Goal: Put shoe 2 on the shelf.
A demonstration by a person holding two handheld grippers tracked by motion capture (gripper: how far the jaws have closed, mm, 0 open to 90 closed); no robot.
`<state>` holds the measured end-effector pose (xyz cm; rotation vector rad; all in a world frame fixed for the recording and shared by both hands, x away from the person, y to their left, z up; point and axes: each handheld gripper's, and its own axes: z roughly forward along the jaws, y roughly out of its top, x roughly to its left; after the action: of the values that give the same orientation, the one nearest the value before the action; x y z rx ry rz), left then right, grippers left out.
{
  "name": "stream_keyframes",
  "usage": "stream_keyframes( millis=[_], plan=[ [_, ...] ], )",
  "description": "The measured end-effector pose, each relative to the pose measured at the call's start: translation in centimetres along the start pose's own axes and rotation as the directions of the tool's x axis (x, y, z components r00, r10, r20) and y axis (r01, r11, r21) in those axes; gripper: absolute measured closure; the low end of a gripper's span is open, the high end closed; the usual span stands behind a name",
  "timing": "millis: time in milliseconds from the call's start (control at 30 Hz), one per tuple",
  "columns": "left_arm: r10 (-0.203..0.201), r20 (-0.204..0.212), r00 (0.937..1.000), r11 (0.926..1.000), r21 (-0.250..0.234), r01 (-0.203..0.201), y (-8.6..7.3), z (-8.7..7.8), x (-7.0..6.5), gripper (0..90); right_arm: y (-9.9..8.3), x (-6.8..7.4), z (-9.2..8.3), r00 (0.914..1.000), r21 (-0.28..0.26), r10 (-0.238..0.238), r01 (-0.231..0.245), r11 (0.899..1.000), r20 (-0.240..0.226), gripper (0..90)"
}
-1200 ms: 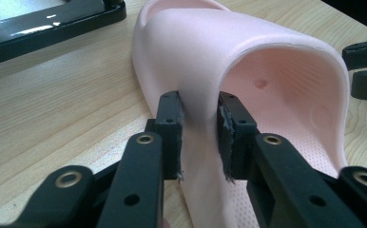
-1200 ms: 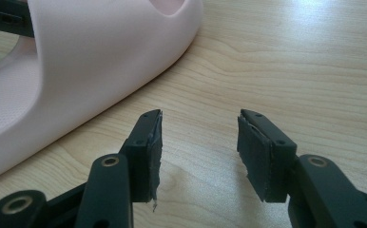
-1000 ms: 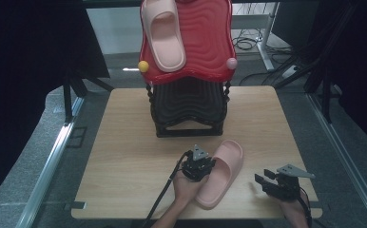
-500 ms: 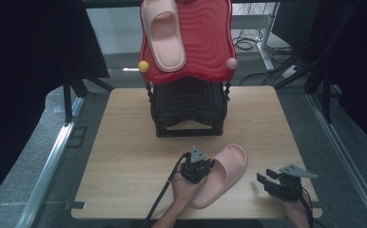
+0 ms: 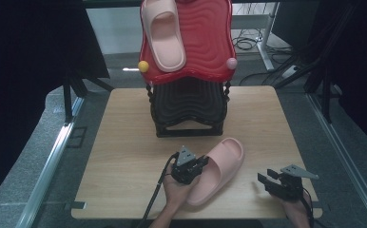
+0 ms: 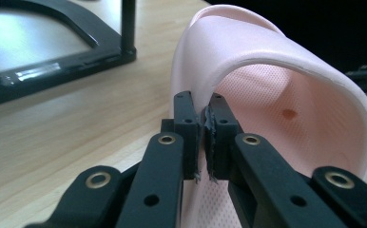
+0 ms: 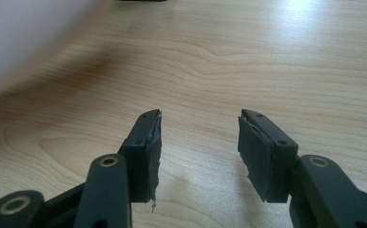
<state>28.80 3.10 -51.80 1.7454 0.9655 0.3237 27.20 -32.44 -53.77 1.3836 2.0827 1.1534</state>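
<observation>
Slipper (image 6: 286,90) sidewall sits pinched between the left hand-held gripper (image 6: 204,137) jaws.

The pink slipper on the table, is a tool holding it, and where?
Yes. The left tool pinches the pink slipper by the side edge of its strap, where it meets the sole. The right tool is open, holding nothing.

One slipper (image 5: 217,168) is laid on the table (image 5: 124,156) before the rack (image 5: 188,107); another slipper (image 5: 163,33) is set on the rack's tray (image 5: 207,42).
</observation>
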Motion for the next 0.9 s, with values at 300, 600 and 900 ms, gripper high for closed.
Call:
stream_keyframes(
  millis=[300, 600, 900],
  plan=[
    [-0.024, -0.015, 0.9996, 0.9943, -0.104, 0.022, 1.2, -3.2, 1.3, 85.2, -0.1, 0.1, 0.2, 1.0, 0.007, 0.001, -0.001, 1.0, 0.002, 48.9],
    [-0.023, -0.031, 0.9993, 0.9805, -0.196, 0.017, 3.3, -5.8, 1.8, 85.3, -0.2, -0.1, 0.3, 0.9999, 0.012, 0.011, -0.011, 1.0, 0.004, 48.5],
    [-0.01, -0.052, 0.9986, 0.9663, -0.258, -0.004, 5.2, -7.2, 1.8, 85.3, -0.3, -0.1, 0.3, 0.9998, 0.015, 0.02, -0.02, 1.0, 0.004, 48.4]
  ],
)
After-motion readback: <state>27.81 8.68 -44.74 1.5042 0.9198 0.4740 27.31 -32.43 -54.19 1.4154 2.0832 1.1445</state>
